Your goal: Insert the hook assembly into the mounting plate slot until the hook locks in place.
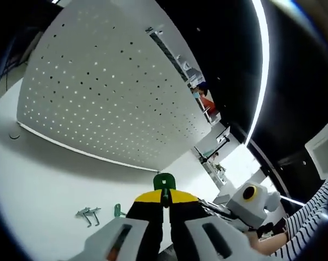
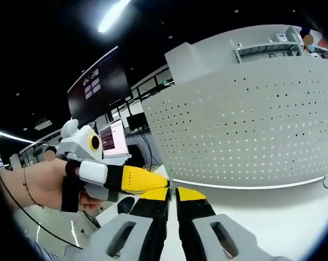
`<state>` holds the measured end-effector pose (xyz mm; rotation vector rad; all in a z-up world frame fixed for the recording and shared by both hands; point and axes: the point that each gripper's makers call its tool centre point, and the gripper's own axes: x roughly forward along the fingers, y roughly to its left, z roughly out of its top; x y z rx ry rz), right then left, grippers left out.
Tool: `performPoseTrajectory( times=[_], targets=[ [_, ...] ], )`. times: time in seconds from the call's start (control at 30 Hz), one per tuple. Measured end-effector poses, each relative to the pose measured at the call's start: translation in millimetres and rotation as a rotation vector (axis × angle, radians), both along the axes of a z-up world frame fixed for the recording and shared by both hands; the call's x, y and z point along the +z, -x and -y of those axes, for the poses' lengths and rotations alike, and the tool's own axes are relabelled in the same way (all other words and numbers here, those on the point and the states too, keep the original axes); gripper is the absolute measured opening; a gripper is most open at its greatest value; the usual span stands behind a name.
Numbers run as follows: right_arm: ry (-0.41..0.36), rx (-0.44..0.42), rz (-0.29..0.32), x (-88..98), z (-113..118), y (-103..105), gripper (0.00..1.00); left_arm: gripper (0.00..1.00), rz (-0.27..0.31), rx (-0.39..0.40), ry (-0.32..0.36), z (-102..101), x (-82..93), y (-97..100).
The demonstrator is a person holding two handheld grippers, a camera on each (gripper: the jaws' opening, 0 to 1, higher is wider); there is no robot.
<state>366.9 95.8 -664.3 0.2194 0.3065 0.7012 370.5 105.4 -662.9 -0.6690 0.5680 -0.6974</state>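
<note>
While the left claw (image 1: pixel 165 202) is clamped on a green hook piece (image 1: pixel 164 181) held up before the white pegboard (image 1: pixel 109 87), metal hooks (image 1: pixel 88 215) lie on the tabletop (image 1: pixel 39 190). The right claw (image 2: pixel 171 191) has its jaws nearly together, gripping nothing that shows

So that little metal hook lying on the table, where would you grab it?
Probably by its straight wire shank, coming down from above with the jaws set across it. The hook lies flat on the table, so a side approach would find nothing to close under. Its bent ends look too small to pinch cleanly, though it is tiny in the left gripper view.
</note>
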Motion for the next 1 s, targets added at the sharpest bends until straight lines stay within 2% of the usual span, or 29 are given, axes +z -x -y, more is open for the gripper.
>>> performPoseTrajectory(
  times=[0.17, 0.27, 0.37, 0.5, 0.77, 1.0],
  targets=[
    [0.019, -0.030, 0.038, 8.0, 12, -5, 0.11, 0.02, 0.020, 0.004, -0.048, -1, -1.1, -4.4],
    [0.031, -0.031, 0.041, 10.1, 16, -5, 0.12, 0.02, 0.037, 0.024, -0.067, -4, 0.0, -9.0],
    [0.045, -0.040, 0.045, 11.6, 23, -5, 0.18, 0.02, 0.052, 0.036, -0.092, -6, 1.4, -12.1],
    [0.127, -0.054, 0.050, 2.2, 35, -5, 0.19, 0.02, 0.108, 0.043, -0.194, -10, 2.1, -17.4],
    [0.166, -0.112, 0.002, -14.2, 62, 0, 0.34, 0.02, 0.173, 0.055, -0.290, -12, 5.4, -24.2],
    [0.232, -0.195, -0.039, -33.4, 97, 6, 0.48, 0.02, 0.207, 0.098, -0.330, -20, 6.9, -32.7]
  ],
)
